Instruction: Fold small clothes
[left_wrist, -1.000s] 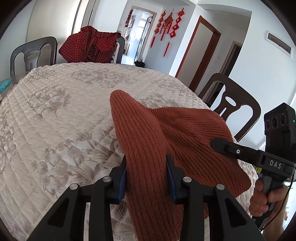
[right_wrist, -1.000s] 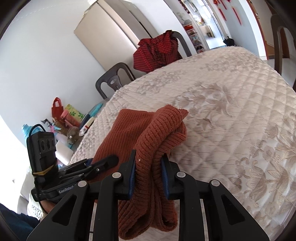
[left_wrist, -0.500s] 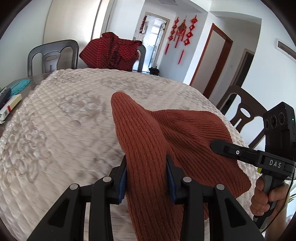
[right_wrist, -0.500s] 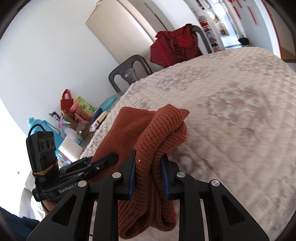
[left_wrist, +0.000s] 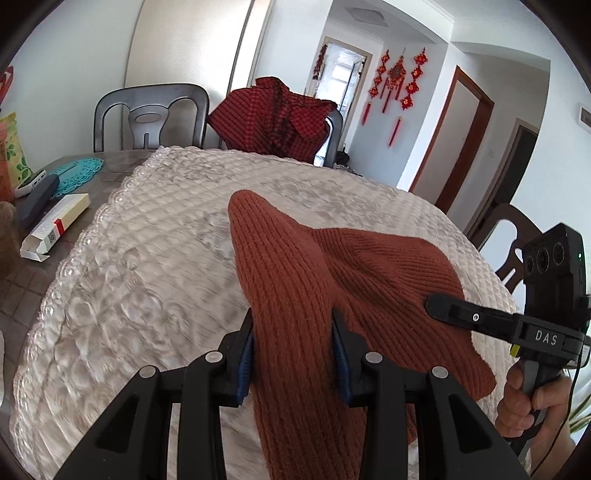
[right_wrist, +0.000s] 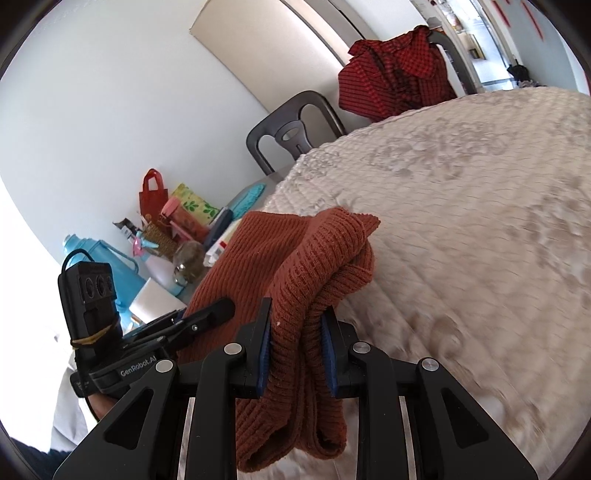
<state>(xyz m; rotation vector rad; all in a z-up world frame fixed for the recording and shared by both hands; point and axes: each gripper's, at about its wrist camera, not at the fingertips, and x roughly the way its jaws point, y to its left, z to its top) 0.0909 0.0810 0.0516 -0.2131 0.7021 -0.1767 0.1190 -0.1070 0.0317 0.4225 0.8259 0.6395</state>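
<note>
Quilted tablecloth blurred | left gripper, right gripper clamp rust knit, lower edge cropped

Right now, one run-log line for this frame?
left gripper: shut on rust knit garment | right gripper: shut on same garment | garment held over quilted table cover

We note a dark brown tiled table, mostly covered by a cream quilted cloth with a scalloped edge and floral pattern. On the bare strip beside the cloth we see a teal lace doily, a white carton with a red band and a dark flat case. The right wrist view shows more clutter at that end, including a blue flask and a small red bag.
</note>
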